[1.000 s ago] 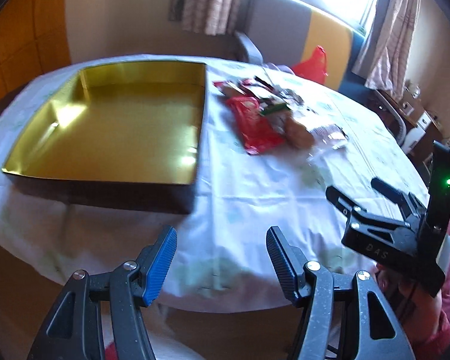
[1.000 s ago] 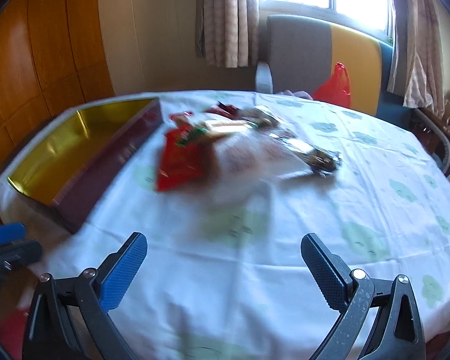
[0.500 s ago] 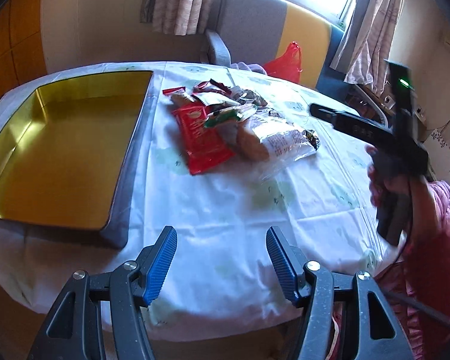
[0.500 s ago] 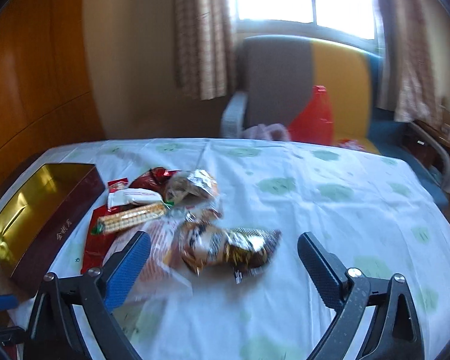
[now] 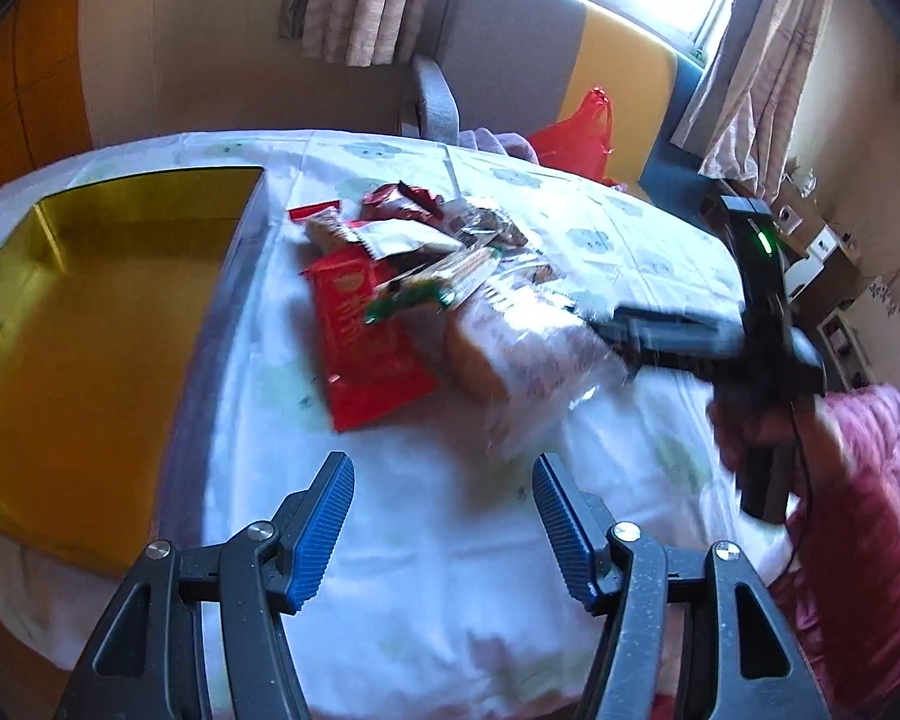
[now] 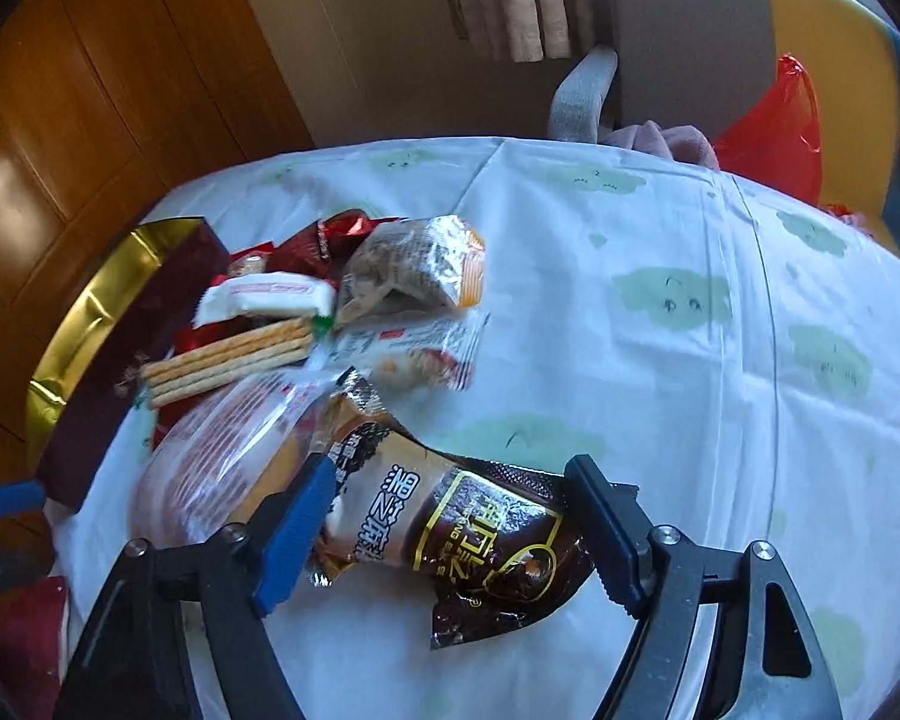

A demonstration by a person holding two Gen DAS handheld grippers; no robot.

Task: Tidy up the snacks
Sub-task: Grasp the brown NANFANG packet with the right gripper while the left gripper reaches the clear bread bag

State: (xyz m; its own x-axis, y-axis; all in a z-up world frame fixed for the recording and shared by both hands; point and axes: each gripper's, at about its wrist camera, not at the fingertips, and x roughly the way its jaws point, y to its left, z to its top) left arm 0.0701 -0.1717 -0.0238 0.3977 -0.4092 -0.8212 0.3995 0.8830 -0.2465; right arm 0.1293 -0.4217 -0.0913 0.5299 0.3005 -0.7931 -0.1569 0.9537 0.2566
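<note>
A pile of snack packets lies on the white tablecloth beside a gold-lined box (image 5: pixel 90 324). My right gripper (image 6: pixel 450 516) is open, its jaws standing either side of a dark brown foil packet (image 6: pixel 486 546) at the near edge of the pile. A clear bread bag (image 6: pixel 222 468) lies just left of it, with a cracker pack (image 6: pixel 228 360) and a silver packet (image 6: pixel 414 264) behind. My left gripper (image 5: pixel 444 516) is open and empty above bare cloth, short of a red packet (image 5: pixel 360 348) and the bread bag (image 5: pixel 522 372). The right gripper's body (image 5: pixel 690 330) reaches into the pile from the right.
The box (image 6: pixel 108 330) has dark red walls and sits left of the pile. A grey and yellow chair (image 5: pixel 510 60) with a red plastic bag (image 5: pixel 576 132) stands behind the table. A wooden wall (image 6: pixel 90 90) is at left. The tablecloth (image 6: pixel 720 360) stretches to the right.
My right gripper has dropped and moved in so its open jaws now straddle the brown foil packet. My left gripper has moved a little closer to the pile.
</note>
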